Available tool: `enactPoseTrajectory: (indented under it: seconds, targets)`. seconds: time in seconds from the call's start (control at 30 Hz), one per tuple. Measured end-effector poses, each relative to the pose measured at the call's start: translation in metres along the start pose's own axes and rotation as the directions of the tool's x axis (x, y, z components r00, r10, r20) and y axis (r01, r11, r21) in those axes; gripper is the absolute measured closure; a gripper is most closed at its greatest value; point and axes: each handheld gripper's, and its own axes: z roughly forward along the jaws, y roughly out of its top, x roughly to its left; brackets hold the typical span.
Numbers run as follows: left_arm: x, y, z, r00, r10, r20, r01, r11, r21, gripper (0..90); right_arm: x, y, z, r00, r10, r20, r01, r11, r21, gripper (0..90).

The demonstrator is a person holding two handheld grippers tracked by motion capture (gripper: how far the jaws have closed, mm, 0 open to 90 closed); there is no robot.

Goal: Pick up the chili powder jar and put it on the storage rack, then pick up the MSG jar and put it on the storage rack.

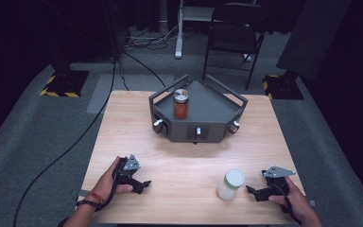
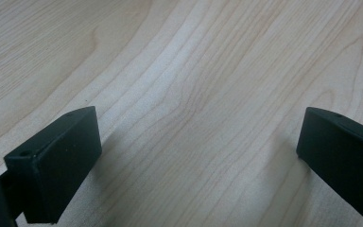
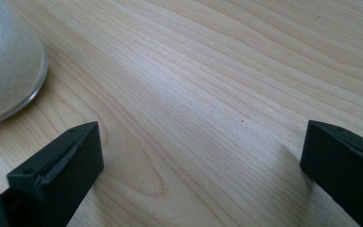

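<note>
A dark grey angular tray (image 1: 217, 101) with rails and small knobs stands at the back middle of the wooden table (image 1: 184, 156). Inside it, at the left, stands a jar of orange-red contents (image 1: 180, 105) with a silver lid. A white jar with a pale green lid (image 1: 230, 184) stands near the front right. My right gripper (image 1: 252, 191) rests on the table just right of that jar, open and empty; the jar's base (image 3: 7, 61) shows at the left in the right gripper view. My left gripper (image 1: 144, 185) lies open at the front left, its jaws wide over bare wood (image 2: 194, 118).
A black folding chair (image 1: 236, 33) and a table leg (image 1: 179, 33) stand on the grey carpet beyond the table. Cables (image 1: 75, 137) trail over the floor at the left. Yellow-black striped bases (image 1: 61, 85) sit at both back corners.
</note>
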Motion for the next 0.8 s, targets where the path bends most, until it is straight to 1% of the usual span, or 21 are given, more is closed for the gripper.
enactPoseTrajectory:
  seconds: [0.8]
  targets:
    - [0.0029, 0.0013, 0.0009, 0.9999, 0.008, 0.011, -0.008, 1.0000, 0.002, 0.0, 0.0002, -0.0001, -0.0002, 1.0000, 0.000, 0.000, 0.000, 1.000, 0.000, 0.0]
